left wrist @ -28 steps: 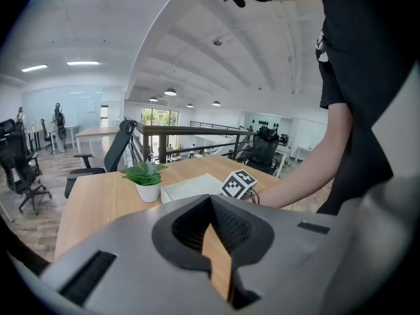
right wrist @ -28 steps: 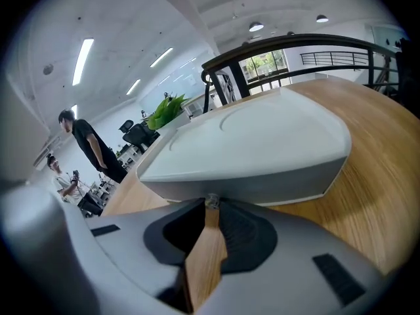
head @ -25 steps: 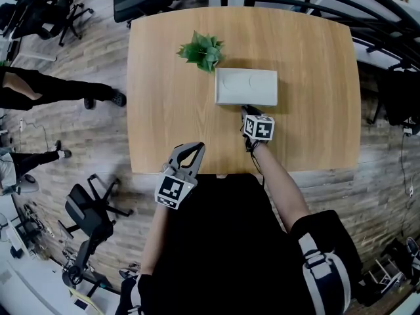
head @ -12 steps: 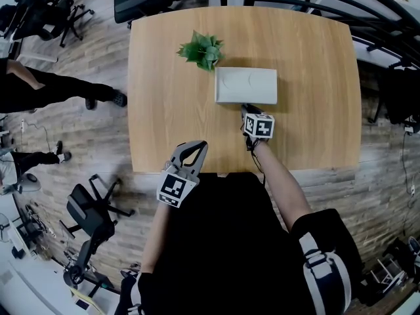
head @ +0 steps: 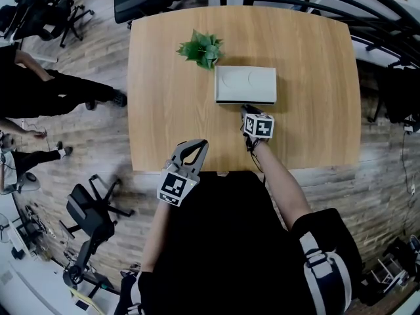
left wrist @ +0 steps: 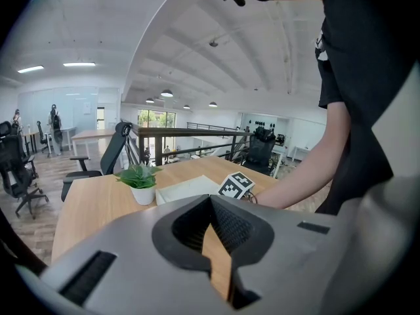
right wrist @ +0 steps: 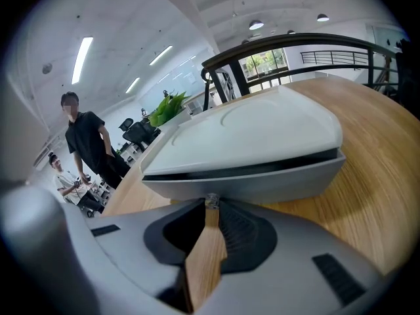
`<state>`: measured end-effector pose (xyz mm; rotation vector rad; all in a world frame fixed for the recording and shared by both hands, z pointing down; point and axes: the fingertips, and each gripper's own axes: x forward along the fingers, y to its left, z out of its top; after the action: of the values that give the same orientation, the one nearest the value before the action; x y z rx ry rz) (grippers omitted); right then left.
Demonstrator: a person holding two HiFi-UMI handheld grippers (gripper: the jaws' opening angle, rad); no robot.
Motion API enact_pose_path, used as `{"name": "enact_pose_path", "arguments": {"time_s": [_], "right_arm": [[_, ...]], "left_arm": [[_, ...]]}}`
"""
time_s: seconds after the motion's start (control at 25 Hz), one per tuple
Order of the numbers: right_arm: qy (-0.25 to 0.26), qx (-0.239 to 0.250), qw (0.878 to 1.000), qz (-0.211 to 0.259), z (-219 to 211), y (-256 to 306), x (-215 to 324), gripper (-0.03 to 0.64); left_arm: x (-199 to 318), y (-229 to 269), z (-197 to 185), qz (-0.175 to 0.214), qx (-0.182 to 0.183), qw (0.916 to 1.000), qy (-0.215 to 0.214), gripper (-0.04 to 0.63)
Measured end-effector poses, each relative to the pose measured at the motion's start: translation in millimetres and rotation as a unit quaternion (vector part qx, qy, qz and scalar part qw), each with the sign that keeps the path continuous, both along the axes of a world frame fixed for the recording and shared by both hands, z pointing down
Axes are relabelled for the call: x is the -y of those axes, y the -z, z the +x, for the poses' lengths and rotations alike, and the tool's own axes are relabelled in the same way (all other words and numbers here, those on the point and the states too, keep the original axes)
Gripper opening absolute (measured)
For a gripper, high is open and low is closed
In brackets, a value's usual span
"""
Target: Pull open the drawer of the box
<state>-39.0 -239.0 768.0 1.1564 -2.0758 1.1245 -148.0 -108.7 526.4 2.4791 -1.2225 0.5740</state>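
At the drawer front [right wrist: 262, 184], right gripper [head: 247, 110] clasps knob [right wrist: 211, 201].

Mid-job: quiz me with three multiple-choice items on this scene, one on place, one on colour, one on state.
1. Where is the plant relative to the box? A on top; B by its far left corner; C inside it.
2. The box's colour? A red; B white; C black.
3. The right gripper's jaws? A wide apart; B round the plant; C closed on the drawer's knob.
B: the head view shows it there. B: its top looks white. C: the knob sits pinched between them.
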Motion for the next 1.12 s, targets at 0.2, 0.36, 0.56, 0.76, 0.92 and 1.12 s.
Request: {"name": "enact_pose_path", "arguments": {"time_s": [0.2, 0.36, 0.56, 0.76, 0.92, 1.12], "right_arm": [[0.001, -0.002, 1.000, -0.005, 1.4, -0.1, -5.2, 0.077], [0.005, -0.002, 1.000, -0.007, 1.7, 0.3, -11.7, 0.077], [0.008, 0.000, 1.000, -0.010, 1.7, -1.0, -17.0, 0.077], [0.012, 0.000, 1.000, -0.012, 2.2, -4.9, -23.1, 0.077], [0.013, -0.003, 1.000, -0.011, 4.6, -1.7, -28.6, 0.077], [0.016, -0.001, 1.000, -0.015, 3.7, -0.9, -38.5, 0.077]], "left_arm": [[-2.3, 1.1, 0.6, 0.002, 0.000, 1.0000, -0.001, 0.023], [-6.1, 1.9, 1.9, 0.004, -0.001, 1.0000, -0.001, 0.023], [-7.8, 2.4, 3.9, 0.005, -0.001, 1.0000, -0.004, 0.023], [-9.8, 0.6, 4.7, 0.009, -0.001, 0.9999, -0.005, 0.023], [-14.3, 2.5, 6.1, 0.009, 0.001, 0.9999, -0.008, 0.023], [-17.5, 3.8, 6.7, 0.011, 0.001, 0.9999, -0.011, 0.023]]}}
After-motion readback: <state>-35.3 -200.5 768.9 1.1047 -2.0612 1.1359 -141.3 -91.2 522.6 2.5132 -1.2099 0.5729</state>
